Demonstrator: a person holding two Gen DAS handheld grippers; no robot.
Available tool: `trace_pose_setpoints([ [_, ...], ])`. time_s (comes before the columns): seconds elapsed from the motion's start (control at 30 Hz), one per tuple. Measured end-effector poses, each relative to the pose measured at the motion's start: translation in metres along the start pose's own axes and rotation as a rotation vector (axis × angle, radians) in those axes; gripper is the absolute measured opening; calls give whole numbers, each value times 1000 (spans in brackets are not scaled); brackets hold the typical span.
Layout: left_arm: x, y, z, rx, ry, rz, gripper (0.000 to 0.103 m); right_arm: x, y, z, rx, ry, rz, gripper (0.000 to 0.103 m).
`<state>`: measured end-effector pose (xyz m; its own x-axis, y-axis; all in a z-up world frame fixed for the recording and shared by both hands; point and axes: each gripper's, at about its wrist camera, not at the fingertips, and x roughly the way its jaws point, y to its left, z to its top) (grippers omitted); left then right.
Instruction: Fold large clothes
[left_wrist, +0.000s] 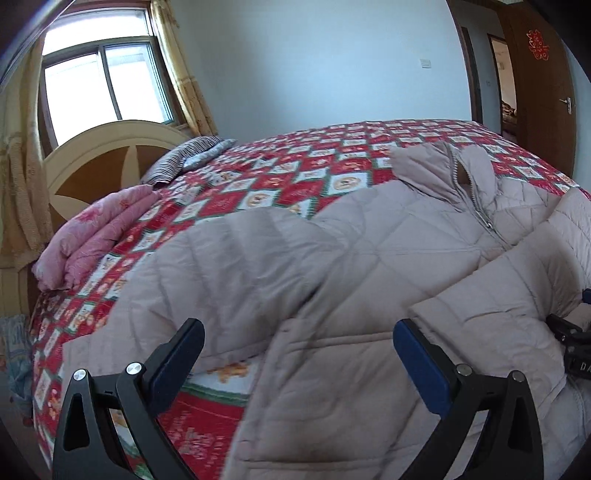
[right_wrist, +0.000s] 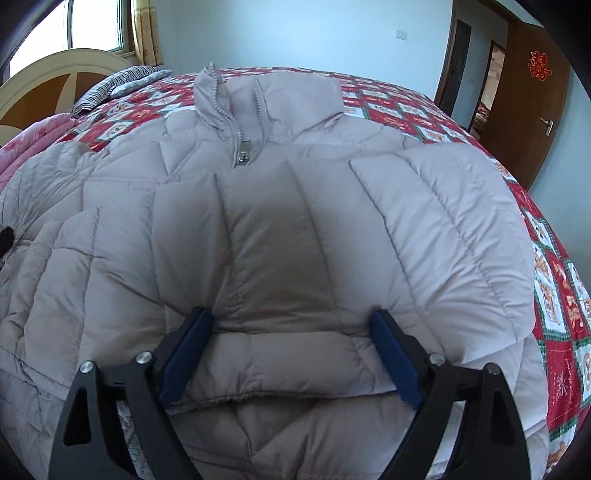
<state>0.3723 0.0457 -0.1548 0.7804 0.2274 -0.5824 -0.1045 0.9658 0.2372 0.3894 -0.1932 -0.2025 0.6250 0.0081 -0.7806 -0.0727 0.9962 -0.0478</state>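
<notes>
Your puffy jacket (right_wrist: 280, 229) on the bed (left_wrist: 295, 166) looks soft, light and slippery. Both grippers' fingers (left_wrist: 421, 369) are spread wide; grab the cuff (right_wrist: 280, 354).

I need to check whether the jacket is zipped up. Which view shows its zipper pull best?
The right wrist view: the zipper pull sits central, facing the camera, below the collar. The left wrist view shows it off to the right, smaller and at an angle.

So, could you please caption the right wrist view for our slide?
Open right claw straddles folded sleeve of beige puffer jacket on patterned bedspread.
</notes>
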Motion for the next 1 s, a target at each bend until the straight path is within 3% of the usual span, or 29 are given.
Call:
trace_pose_setpoints([
  [0.13,-3,67,-16,-49,4,127,102,-4,1,-5,5,-9,0,91],
  [0.3,7,178,-54,-184,102,335,102,-8,2,-7,6,-25,-3,91],
  [0.37,10,222,-71,-275,155,374,102,-8,2,-7,7,-30,-3,91],
  [0.43,10,259,-86,-369,189,376,102,-8,2,-7,6,-33,-6,91],
  [0.53,13,291,-101,-472,207,323,102,-9,3,-7,2,-36,-11,91],
  [0.77,47,291,-106,-561,278,222,102,-11,3,-9,6,-46,-12,91],
  [0.8,48,288,-106,-560,277,220,96,-11,2,-9,6,-47,-12,91],
  [0.83,48,284,-105,-553,269,209,67,-11,3,-10,6,-48,-13,91],
  [0.9,49,278,-103,-520,266,163,25,-12,2,-10,6,-50,-13,91],
  [1.0,38,274,-93,-475,228,183,16,-12,2,-10,6,-50,-13,91],
])
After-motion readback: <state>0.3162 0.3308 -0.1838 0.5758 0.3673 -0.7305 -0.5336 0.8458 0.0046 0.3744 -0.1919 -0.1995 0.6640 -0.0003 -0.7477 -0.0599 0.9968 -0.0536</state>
